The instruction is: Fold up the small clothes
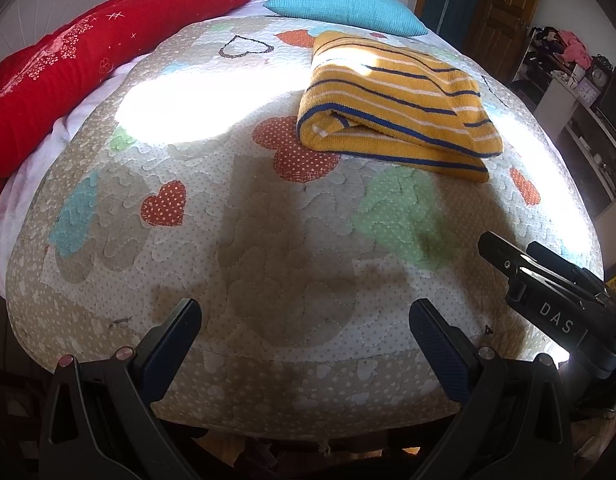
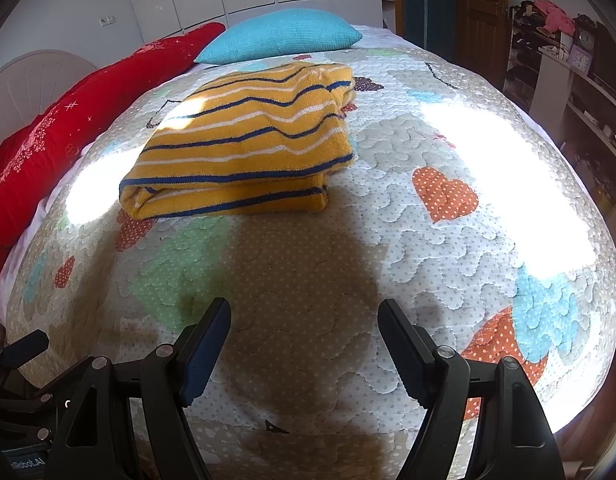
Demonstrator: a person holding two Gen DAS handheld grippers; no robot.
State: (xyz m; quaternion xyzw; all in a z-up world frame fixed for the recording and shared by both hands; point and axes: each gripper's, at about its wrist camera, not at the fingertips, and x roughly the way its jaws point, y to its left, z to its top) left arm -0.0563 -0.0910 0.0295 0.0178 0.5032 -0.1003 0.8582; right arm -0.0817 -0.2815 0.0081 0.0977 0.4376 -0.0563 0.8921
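Note:
A yellow knit garment with blue and white stripes (image 1: 392, 104) lies folded in a compact rectangle on the quilted bed cover (image 1: 267, 240). It also shows in the right wrist view (image 2: 243, 148), ahead and to the left. My left gripper (image 1: 305, 308) is open and empty, held above the near part of the bed, well short of the garment. My right gripper (image 2: 303, 308) is open and empty, also above the near part of the cover. The right gripper's body shows at the right edge of the left wrist view (image 1: 556, 292).
A red blanket (image 1: 67, 72) lies along the bed's left side. A turquoise pillow (image 1: 344, 8) sits at the far end. Shelves with clutter and clocks (image 1: 580, 80) stand to the right. A wooden door (image 2: 480, 8) is behind. Bright sun patches fall on the cover.

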